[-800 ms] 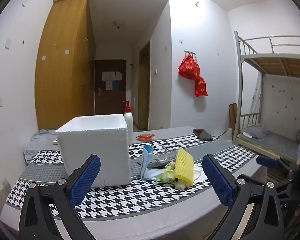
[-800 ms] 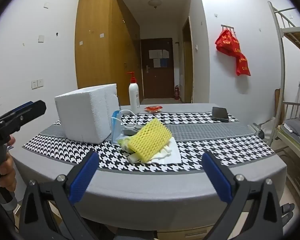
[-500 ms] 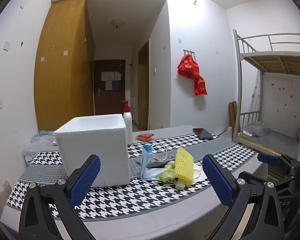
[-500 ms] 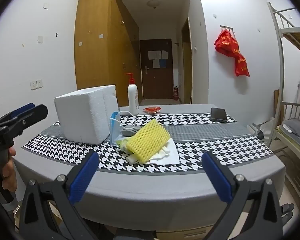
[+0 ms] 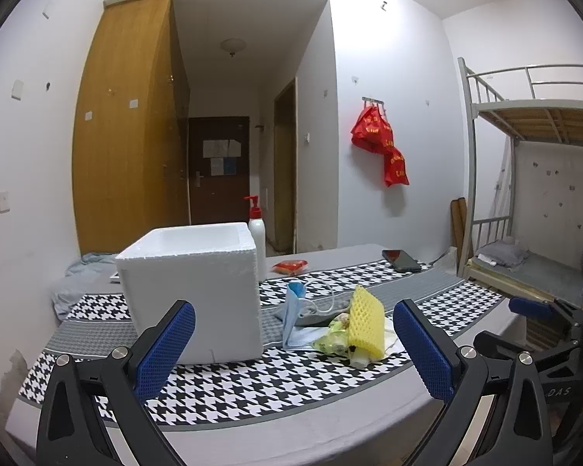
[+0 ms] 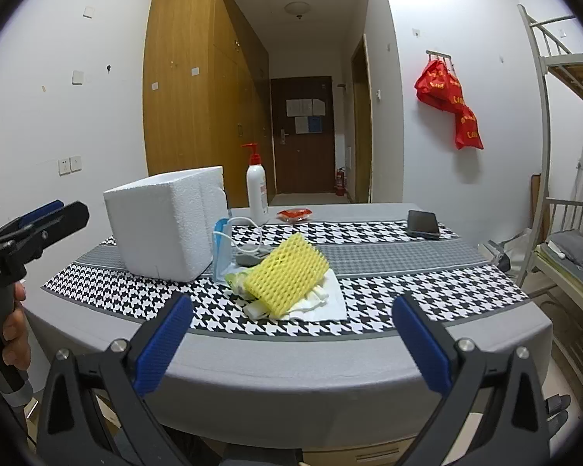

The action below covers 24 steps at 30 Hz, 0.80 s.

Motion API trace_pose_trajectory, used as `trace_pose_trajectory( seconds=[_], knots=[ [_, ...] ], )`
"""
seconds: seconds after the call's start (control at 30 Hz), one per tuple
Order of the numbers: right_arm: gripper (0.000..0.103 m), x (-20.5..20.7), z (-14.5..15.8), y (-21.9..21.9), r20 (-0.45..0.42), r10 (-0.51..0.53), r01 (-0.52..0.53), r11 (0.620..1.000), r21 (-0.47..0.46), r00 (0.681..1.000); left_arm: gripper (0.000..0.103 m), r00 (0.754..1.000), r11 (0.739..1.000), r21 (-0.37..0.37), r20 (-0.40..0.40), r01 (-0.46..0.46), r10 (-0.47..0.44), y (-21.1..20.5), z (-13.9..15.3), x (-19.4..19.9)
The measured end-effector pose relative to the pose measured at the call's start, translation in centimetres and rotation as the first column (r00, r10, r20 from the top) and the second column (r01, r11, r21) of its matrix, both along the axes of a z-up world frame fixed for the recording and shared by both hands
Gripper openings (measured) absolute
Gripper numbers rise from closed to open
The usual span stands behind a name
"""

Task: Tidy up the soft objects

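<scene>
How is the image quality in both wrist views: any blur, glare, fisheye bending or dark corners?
Left wrist view: sharp, evenly lit, no glare; the bunk bed frame bows strongly and the corners go black. Right wrist view: equally sharp; the table edge curves like a bowl, the yellow foam net is crisp, and there is only soft shadow beside the foam box.

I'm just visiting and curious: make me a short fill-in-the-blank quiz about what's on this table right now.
1. The foam net lying on the pile is coloured ____.
2. The pump bottle has a ____ pump top.
3. Both the left gripper and the right gripper have their jaws ____.
4. The white foam box stands to the ____ of the pile.

Missing words: yellow; red; open; left
</scene>
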State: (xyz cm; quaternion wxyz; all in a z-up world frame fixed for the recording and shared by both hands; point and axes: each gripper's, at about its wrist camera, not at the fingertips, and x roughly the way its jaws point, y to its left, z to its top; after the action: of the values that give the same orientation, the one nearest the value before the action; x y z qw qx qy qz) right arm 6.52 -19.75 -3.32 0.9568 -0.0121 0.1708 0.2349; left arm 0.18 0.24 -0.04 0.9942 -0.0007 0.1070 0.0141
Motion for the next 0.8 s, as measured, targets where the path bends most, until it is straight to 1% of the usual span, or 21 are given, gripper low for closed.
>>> trace_pose_trajectory(
  seconds=[0.23, 0.5, 0.8],
  knots=[
    [0.103, 0.00, 0.06, -0.09, 0.001, -0.003, 0.003, 1.000, 0.002, 1.000, 0.102, 1.000, 1.000, -0.019, 0.003, -0.006, 0.006, 0.32, 0.18, -0.14],
    [0.103, -0.17, 0.14, -0.25, 0.003, -0.008, 0.008, 1.000, 0.002, 1.000, 0.102, 1.000, 1.000, -0.013, -0.005, -0.006, 0.006, 0.40, 0.09, -0.08],
    [0.103, -0.25, 0.21, -0.21, 0.001, -0.006, 0.006, 1.000, -0.001, 1.000, 0.102, 1.000, 0.999, -0.041, -0.024, -0.004, 0.003, 0.77, -0.20, 0.32]
  ],
)
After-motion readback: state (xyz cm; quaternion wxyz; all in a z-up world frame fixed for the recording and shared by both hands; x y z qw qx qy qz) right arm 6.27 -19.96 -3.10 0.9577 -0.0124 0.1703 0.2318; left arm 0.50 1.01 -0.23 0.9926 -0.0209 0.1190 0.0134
